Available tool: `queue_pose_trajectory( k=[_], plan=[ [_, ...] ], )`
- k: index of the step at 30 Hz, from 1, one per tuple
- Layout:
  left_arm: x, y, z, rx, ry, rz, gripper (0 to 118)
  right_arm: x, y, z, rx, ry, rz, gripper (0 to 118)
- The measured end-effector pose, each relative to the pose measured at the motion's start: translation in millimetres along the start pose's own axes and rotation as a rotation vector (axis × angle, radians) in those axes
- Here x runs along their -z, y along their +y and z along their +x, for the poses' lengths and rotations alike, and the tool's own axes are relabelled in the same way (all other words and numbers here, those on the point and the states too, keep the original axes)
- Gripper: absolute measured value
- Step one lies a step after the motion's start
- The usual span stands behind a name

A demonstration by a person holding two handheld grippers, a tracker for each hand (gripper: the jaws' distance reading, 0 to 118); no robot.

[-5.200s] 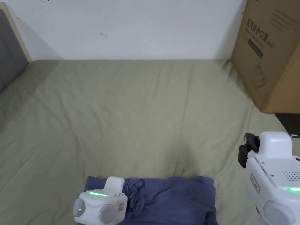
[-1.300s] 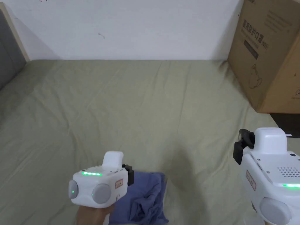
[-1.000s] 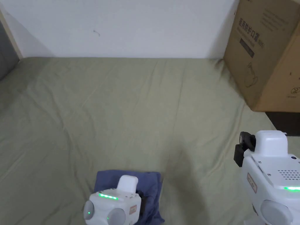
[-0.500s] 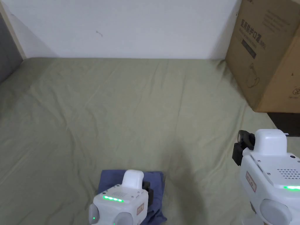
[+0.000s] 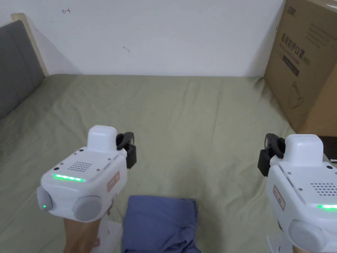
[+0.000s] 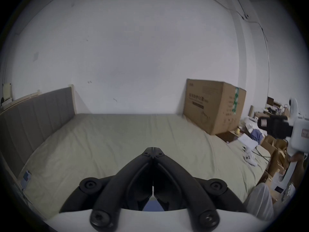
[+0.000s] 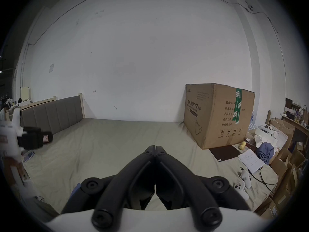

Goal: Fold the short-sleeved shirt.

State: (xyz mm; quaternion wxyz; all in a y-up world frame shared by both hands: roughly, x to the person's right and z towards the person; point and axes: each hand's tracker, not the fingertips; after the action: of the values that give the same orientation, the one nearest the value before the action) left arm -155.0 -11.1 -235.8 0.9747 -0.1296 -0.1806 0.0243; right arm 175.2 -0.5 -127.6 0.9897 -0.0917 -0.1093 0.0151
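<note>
Folded shirt lies at the bed's near edge; both claws pressed together above.

The light is soft and even, with only weak shadows on the bed sheet. Both gripper views are dimmer, strongly curved with dark round edges, and the left one is slightly blurred.

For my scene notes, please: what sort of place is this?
Probably a bedroom doubling as storage: a bed with an olive-green sheet and grey padded headboard, a large brown cardboard box, and a folded blue shirt.
</note>
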Motion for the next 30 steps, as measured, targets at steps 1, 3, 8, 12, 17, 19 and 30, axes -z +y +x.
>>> queue_pose_trajectory(
  k=[1, 3, 8, 12, 17, 19, 30],
  plan=[
    [-2.9, 3.8, -6.3, 0.0, 0.017, 0.014, 0, -0.8, 1.4, -2.0, -0.001, 0.0, 0.007, 0],
    [-8.3, 9.5, -20.2, 0.002, 0.043, 0.043, 0, -2.5, 4.4, -6.0, -0.003, -0.003, 0.022, 0],
    [-19.6, 10.3, -48.2, 0.037, 0.13, 0.083, 0, -5.7, 7.7, -12.2, -0.003, -0.016, 0.049, 0],
    [-26.4, 6.2, -65.7, 0.021, 0.162, 0.098, 0, -5.8, 8.0, -14.7, -0.009, -0.015, 0.054, 0],
    [-29.6, 5.7, -74.3, 0.001, 0.19, 0.104, 0, -5.4, 8.3, -17.8, -0.014, -0.013, 0.057, 0],
    [-30.0, 5.3, -75.2, -0.008, 0.189, 0.104, 0, -5.0, 8.3, -19.1, -0.018, -0.014, 0.058, 0],
    [-27.6, 0.3, -79.8, -0.021, 0.182, 0.089, 0, 12.7, -10.8, -37.1, -0.009, 0.024, 0.005, 0]
  ],
)
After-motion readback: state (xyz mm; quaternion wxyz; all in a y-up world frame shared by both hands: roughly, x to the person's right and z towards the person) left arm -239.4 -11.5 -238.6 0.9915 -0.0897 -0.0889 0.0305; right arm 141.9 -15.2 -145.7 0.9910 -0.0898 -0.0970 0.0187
